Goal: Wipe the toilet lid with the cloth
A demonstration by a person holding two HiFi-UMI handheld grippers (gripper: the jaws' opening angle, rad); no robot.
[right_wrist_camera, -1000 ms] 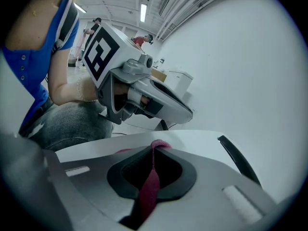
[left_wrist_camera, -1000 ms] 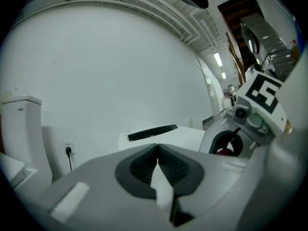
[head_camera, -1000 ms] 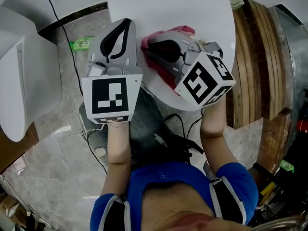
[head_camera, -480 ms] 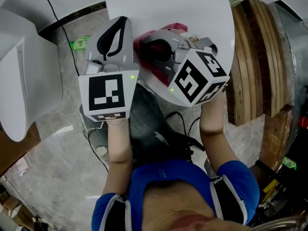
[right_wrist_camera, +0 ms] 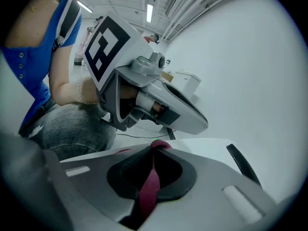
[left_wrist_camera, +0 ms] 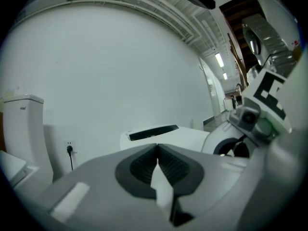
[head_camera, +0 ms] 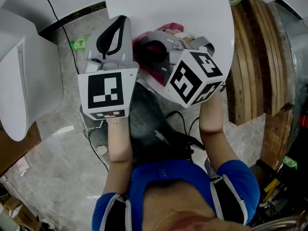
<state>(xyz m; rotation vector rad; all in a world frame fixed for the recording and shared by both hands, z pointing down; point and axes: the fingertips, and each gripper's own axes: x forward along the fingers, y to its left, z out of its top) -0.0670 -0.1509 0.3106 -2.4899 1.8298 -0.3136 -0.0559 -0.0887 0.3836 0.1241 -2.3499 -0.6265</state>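
Over the last second the right claw (head_camera: 142, 48) has slid with the cloth (head_camera: 166, 29) across the toilet lid (head_camera: 168, 4) towards the lid's near left edge. Its marker cube (head_camera: 192, 78) has swung the same way, while the left claw (head_camera: 122, 24) has barely shifted.

The right claw is clamped on a fold of the pink cloth, which runs as a narrow strip between its pads (right_wrist_camera: 153, 163). The rest of the cloth is bunched under and beside the claw on the lid's near part. The left claw (left_wrist_camera: 157, 149) has its jaws pressed together with nothing held, and it hangs just off the lid's left edge.

Several things could go wrong from here:
- **Collision:** the two claws are now close beside each other at that edge, so another stroke the same way could knock them together.
- **Running off the edge:** the cloth sits near the lid's rim, so a longer pass could drag it off.
- **Scraping:** only a thin fold is pinched, so friction on the lid might pull it free. The hard jaws would then likely scrape the lid.
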